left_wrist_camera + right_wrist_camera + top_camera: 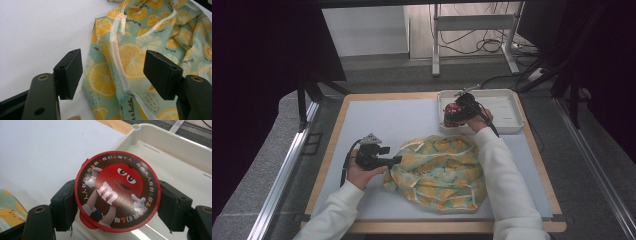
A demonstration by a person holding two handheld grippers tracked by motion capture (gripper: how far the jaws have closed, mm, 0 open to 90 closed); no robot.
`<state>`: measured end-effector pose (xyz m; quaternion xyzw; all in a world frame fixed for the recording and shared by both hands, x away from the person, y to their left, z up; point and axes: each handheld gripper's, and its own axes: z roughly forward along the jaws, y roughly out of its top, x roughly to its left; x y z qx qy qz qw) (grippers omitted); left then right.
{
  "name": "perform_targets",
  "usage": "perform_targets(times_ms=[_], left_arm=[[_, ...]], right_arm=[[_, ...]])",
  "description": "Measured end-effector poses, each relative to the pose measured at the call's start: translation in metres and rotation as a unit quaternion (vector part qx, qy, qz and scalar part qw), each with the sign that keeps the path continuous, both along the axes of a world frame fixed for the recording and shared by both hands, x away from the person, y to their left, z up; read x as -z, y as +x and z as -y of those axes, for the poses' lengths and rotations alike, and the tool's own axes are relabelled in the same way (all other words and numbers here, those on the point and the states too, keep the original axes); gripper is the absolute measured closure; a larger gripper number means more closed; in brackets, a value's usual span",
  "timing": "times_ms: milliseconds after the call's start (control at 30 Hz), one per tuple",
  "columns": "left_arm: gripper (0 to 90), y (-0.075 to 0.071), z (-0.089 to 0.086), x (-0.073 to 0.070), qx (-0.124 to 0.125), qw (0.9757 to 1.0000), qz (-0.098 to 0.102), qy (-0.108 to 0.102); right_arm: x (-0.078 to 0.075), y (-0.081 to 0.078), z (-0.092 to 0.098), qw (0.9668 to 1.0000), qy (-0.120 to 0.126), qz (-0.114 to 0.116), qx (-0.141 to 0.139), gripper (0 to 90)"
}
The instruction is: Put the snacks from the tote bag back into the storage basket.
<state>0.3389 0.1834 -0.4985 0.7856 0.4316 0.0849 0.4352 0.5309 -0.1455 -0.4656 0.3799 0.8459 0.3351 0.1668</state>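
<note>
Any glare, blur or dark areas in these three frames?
High view: both side edges are almost black, and the table is evenly lit. Left gripper view: the lemon-print bag is sharp, with sheen on its clear trim. Right gripper view: the candy tub's lid is sharp, and a bright glare streak lies on the white tray below it.

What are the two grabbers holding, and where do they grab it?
The right gripper holds a round red candy tub, jaws pressing on its opposite sides. The left gripper is open over the lemon-print bag, holding nothing.
</note>
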Motion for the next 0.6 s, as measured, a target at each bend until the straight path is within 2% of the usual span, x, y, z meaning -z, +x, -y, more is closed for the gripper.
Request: perform_targets(times_ms=[400,533,567,600], left_arm=[[31.6,0.000,0.000,0.000,0.000,1.0000,0.001,-0.001],[31.6,0.000,0.000,0.000,0.001,1.0000,0.000,0.000],[31.6,0.000,0.000,0.000,0.001,1.0000,0.000,-0.001],[31.6,0.000,0.000,0.000,0.001,1.0000,0.000,-0.001]], right_arm=[[0.012,0.001,-0.002,0.9998,-0.011,-0.012,-0.007,25.4],[0.013,0.001,-0.002,0.9999,-0.010,-0.009,-0.006,24.9],[0.013,0.001,-0.002,0.9999,0.000,-0.014,-0.009,21.1],[0.013,0.001,-0.002,0.9999,0.000,-0.014,-0.009,21.1]])
